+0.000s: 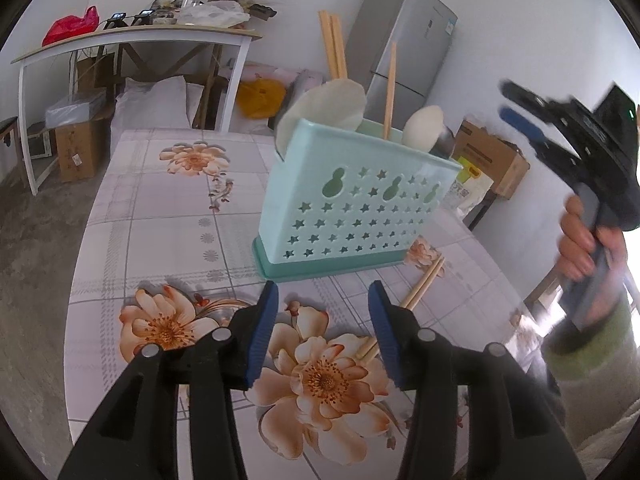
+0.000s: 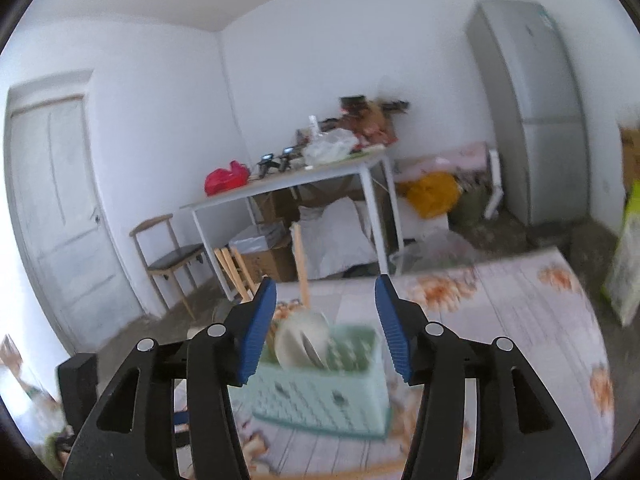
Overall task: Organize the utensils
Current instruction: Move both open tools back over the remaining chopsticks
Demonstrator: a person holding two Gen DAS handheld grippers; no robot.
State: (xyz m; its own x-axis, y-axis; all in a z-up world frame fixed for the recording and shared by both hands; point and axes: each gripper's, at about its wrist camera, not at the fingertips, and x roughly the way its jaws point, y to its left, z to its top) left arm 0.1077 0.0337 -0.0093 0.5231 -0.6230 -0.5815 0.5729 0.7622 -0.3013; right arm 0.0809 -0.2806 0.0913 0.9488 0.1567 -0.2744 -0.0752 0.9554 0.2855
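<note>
A light teal utensil holder (image 1: 352, 204) with star-shaped holes stands on the flowered tablecloth (image 1: 160, 232). It holds white spoons (image 1: 324, 114) and several wooden chopsticks (image 1: 390, 88). A pair of chopsticks (image 1: 424, 284) lies on the table beside the holder's right base. My left gripper (image 1: 323, 328) is open and empty, just in front of the holder. My right gripper (image 2: 326, 328) is open and empty, raised above the holder (image 2: 324, 384); it also shows in the left wrist view (image 1: 516, 108), held in a hand at the right.
A white side table (image 1: 132, 44) with clutter and a red bag stands behind. A grey fridge (image 1: 404, 44) stands at the back right. Cardboard boxes (image 1: 492, 160) sit by the wall. A chair (image 2: 168, 256) and a door (image 2: 60, 208) are at the left.
</note>
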